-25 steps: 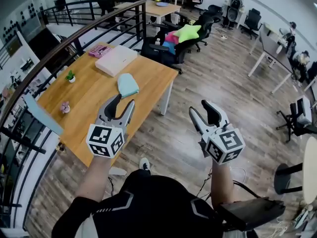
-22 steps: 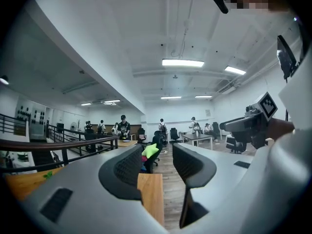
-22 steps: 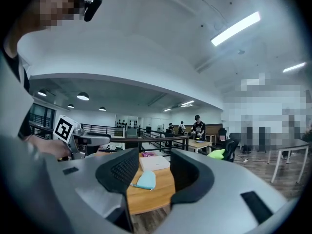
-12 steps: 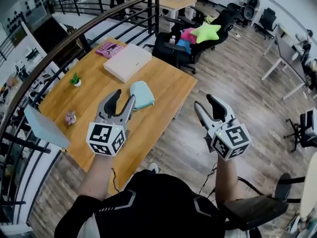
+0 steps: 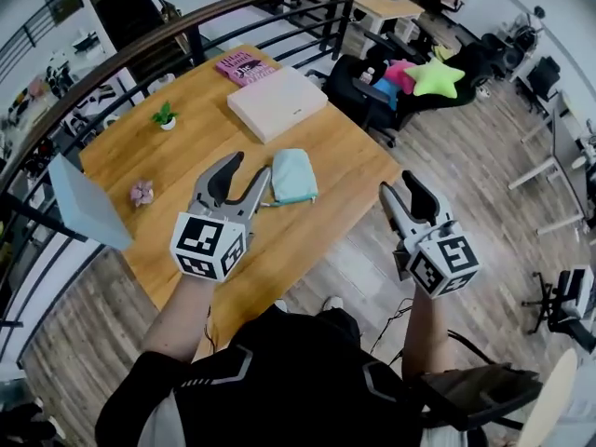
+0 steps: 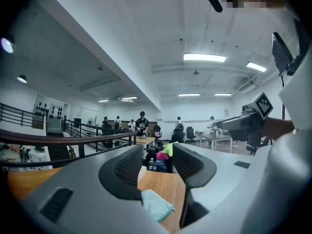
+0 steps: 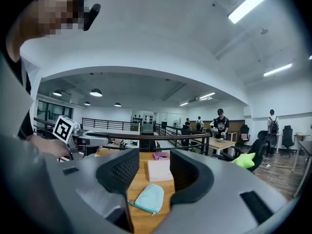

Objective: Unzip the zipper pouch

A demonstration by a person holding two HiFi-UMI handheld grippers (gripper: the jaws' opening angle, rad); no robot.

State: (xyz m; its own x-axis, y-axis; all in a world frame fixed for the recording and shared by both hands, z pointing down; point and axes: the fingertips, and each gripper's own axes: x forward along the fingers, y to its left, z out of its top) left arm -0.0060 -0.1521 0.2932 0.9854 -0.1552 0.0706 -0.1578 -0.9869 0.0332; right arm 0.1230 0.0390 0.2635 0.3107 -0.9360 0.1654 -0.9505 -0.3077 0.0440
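Note:
A pale teal zipper pouch (image 5: 293,175) lies flat on the wooden table (image 5: 186,166), near its right edge; its zipper looks closed. It also shows low between the jaws as the pouch (image 6: 157,206) in the left gripper view and the pouch (image 7: 148,199) in the right gripper view. My left gripper (image 5: 245,172) is held above the table just left of the pouch, open, holding nothing. My right gripper (image 5: 402,194) hovers over the floor to the right of the table, open and empty.
A pale pink box (image 5: 277,103) and a magenta book (image 5: 246,66) lie farther back on the table. A small potted plant (image 5: 166,115) and a small pink object (image 5: 142,193) sit at the left. A curved railing (image 5: 140,45) runs behind. Office chairs with coloured cushions (image 5: 433,75) stand beyond.
The view has shifted so the table and pouch now lie closer and more central. Both grippers have come nearer the pouch; the left one is now right beside it. Both stay open.

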